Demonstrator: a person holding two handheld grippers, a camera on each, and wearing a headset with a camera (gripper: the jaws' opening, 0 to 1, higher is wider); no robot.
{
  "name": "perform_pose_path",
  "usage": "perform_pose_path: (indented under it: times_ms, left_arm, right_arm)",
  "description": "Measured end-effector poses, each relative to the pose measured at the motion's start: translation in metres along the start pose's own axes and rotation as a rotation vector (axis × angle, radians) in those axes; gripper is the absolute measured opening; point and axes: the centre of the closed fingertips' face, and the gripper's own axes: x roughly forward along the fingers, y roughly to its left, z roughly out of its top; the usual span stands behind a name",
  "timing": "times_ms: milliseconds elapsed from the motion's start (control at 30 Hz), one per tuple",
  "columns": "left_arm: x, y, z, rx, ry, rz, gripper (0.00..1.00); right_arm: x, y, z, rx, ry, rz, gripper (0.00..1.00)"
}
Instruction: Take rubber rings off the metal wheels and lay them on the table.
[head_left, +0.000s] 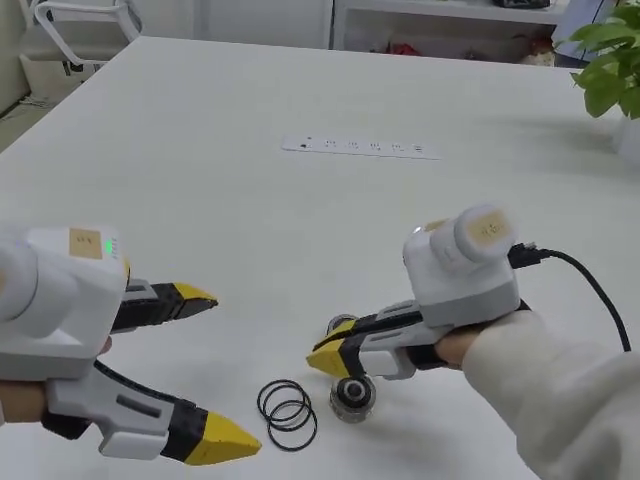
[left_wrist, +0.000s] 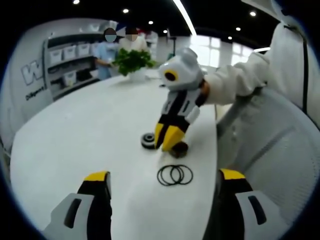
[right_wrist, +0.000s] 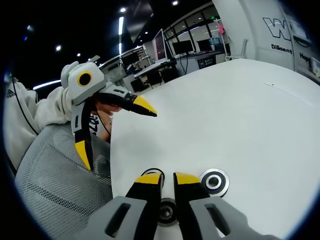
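Three black rubber rings (head_left: 287, 410) lie overlapping on the white table (head_left: 300, 200), also seen in the left gripper view as rings (left_wrist: 175, 175). Two metal wheels stand right of them: the near wheel (head_left: 352, 395) and the far wheel (head_left: 342, 325). My right gripper (head_left: 325, 360) hovers between the wheels, jaws shut with only a slit between them. Through that slit I see the near wheel (right_wrist: 165, 211); the far wheel (right_wrist: 215, 181) lies to its right. My left gripper (head_left: 222, 370) stands wide open left of the rings, holding nothing.
A white power strip (head_left: 360, 147) lies flush in the table's middle. A green plant (head_left: 610, 65) stands at the far right corner. An office chair (head_left: 80, 25) is beyond the far left edge. Two people stand behind the plant (left_wrist: 132, 60).
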Motion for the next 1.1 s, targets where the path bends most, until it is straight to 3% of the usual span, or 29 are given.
perform_pose_path:
  times_ms: [433, 733, 1100]
  left_arm:
    - [-0.004, 0.009, 0.008, 0.010, -0.031, 0.037, 0.87]
    - [-0.009, 0.018, 0.026, -0.005, -0.104, 0.072, 0.83]
    - [-0.011, 0.027, 0.046, 0.025, -0.151, 0.102, 0.78]
  right_arm:
    - [-0.014, -0.021, 0.005, 0.021, -0.054, -0.054, 0.08]
    - [-0.026, -0.037, 0.005, 0.031, -0.088, -0.098, 0.14]
    - [-0.027, -0.047, -0.008, 0.015, -0.048, -0.126, 0.25]
